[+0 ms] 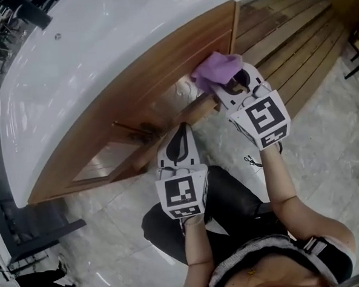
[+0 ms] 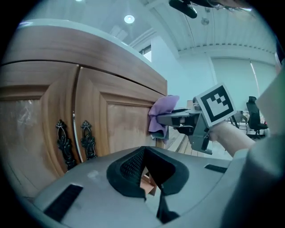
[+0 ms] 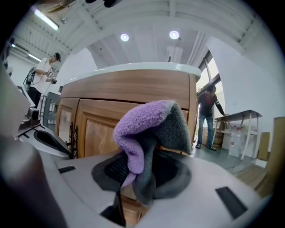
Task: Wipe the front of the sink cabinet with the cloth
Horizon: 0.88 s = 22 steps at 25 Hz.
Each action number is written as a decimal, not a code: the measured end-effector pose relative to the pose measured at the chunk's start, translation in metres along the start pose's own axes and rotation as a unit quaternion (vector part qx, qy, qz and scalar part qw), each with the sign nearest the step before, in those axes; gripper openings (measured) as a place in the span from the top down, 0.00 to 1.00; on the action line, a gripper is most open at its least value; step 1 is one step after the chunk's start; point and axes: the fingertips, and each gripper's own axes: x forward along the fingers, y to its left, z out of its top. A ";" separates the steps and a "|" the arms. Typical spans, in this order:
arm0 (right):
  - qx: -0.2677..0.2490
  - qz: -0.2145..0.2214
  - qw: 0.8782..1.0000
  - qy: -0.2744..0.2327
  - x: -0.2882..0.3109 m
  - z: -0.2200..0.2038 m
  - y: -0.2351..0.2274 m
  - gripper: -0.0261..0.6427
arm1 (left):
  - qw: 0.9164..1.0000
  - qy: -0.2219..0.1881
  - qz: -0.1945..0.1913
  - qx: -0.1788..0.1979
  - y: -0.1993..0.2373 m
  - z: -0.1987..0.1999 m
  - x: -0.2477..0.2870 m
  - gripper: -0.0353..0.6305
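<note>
The sink cabinet's wooden front (image 1: 134,94) runs under a white sink top (image 1: 101,47). My right gripper (image 1: 229,85) is shut on a purple-and-grey cloth (image 1: 216,69), which is pressed on the cabinet's front near its right end. In the right gripper view the cloth (image 3: 147,129) bulges up out of the right gripper (image 3: 142,178) before the door panel (image 3: 100,129). My left gripper (image 1: 178,143) hangs shut and empty, low before the doors and apart from them. The left gripper view shows the left gripper (image 2: 149,182), dark ornate door handles (image 2: 73,142) and the cloth (image 2: 160,118).
Wooden floor slats (image 1: 294,36) lie right of the cabinet, with marble floor (image 1: 332,155) nearer. My knee in dark trousers (image 1: 219,204) is below the grippers. A person (image 3: 208,116) stands beyond the cabinet's right end by a table (image 3: 242,118).
</note>
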 end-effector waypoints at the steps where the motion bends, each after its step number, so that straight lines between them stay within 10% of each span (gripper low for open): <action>1: -0.002 0.000 1.000 0.000 0.001 -0.001 0.000 0.69 | 1.000 0.000 0.004 -0.001 0.001 0.000 -0.002 0.95; 12: -0.027 -0.013 1.000 -0.008 -0.005 -0.002 0.008 0.70 | 0.998 -0.013 0.056 -0.023 0.024 -0.009 -0.041 0.95; 22: -0.047 0.119 0.992 -0.005 0.000 -0.005 0.131 0.70 | 0.995 -0.020 0.098 -0.015 0.041 -0.013 -0.073 0.95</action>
